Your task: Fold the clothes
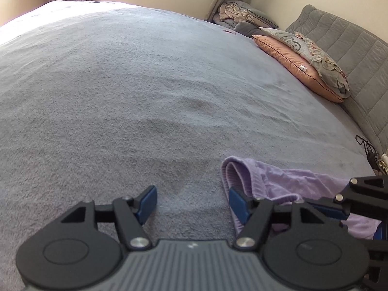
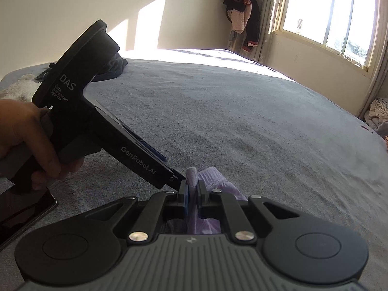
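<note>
Lilac garment (image 1: pixel 286 181), crumpled, lying on the near right part of the grey bedspread (image 1: pixel 145 92), long axis running roughly left to right in the left wrist view, ribbed folded end pointing left toward the left gripper.

Bedspread covering the whole bed, sunlit along the far edge. Grey padded headboard (image 1: pixel 344 46) standing along the right side, salmon pillow (image 1: pixel 291 60) and patterned grey pillow (image 1: pixel 312 51) leaning against it. Heap of bedding (image 1: pixel 235 17) sitting in the far corner. Window (image 2: pixel 327 17) glowing at upper right in the right wrist view; dark clothing (image 2: pixel 242 12) hanging beside it. Dark phone (image 2: pixel 21 208) lying flat at the near left edge.

Left hand (image 2: pixel 21 140) gripping the handle of the left gripper (image 1: pixel 191 202): jaws standing wide apart, right blue pad touching the ribbed end, nothing pinched between.

Right gripper (image 2: pixel 192 189): jaws closed, pinching an upright fold of lilac fabric between the blue pads, more cloth bunching beneath.
</note>
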Available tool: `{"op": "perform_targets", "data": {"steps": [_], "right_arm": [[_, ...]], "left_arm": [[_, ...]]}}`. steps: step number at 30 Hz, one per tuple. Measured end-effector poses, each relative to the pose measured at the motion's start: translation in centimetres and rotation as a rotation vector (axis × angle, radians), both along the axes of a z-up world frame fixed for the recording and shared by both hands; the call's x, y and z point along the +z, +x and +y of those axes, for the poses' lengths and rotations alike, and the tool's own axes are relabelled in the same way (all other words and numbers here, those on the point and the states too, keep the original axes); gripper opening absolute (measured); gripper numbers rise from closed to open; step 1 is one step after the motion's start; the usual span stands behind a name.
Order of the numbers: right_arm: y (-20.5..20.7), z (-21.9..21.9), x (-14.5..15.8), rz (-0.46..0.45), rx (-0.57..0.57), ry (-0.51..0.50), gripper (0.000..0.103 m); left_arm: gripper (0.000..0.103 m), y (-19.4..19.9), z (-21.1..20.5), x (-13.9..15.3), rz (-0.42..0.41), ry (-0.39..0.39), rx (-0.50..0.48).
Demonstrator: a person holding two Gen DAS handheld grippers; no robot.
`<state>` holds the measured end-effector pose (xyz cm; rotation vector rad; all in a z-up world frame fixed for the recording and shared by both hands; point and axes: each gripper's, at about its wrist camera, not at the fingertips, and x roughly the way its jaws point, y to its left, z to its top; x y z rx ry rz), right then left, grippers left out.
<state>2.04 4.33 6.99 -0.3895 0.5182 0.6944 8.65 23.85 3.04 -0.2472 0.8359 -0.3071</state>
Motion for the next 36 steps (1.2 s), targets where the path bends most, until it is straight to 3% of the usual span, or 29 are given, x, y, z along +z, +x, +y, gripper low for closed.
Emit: {"op": "perform_targets", "data": {"steps": [3,12,18,23,27,29,36], "right_arm": [[-0.7,1.3,-1.2,-0.02,0.015,-0.055,0.008],[-2.6,3.0,-3.4,-0.095,0.038,-0.179,0.009],[-3.3,1.9,-2.9,-0.088,0.06,-0.169,0.025],[-3.4,0.0,-2.0,-0.066,0.024,-0.103,0.025],[-2.8,-2.5,-0.9,0.006,-0.031,0.039,0.023],[-2.4,-3.0,-0.7,0.028,-0.048,0.072,0.021],[-0.7,-2.1,-3.8,0.139,-0.064,-0.008,0.015]], "left_arm": [[0.068,-0.6,1.5,0.4,0.018,-0.066,0.082],[0.07,-1.9,1.9,1.0,0.024,-0.12,0.109],[0.072,-3.1,1.8,1.3,0.042,-0.135,0.116],[0.072,-5.3,2.1,0.6,0.086,-0.263,0.202],[0.072,-6.8,2.5,-0.3,0.139,-0.378,0.281],[0.072,-7.1,2.1,-0.5,0.148,-0.42,0.267],[0.072,-6.2,-1.3,-3.9,0.262,-0.568,0.224]]}}
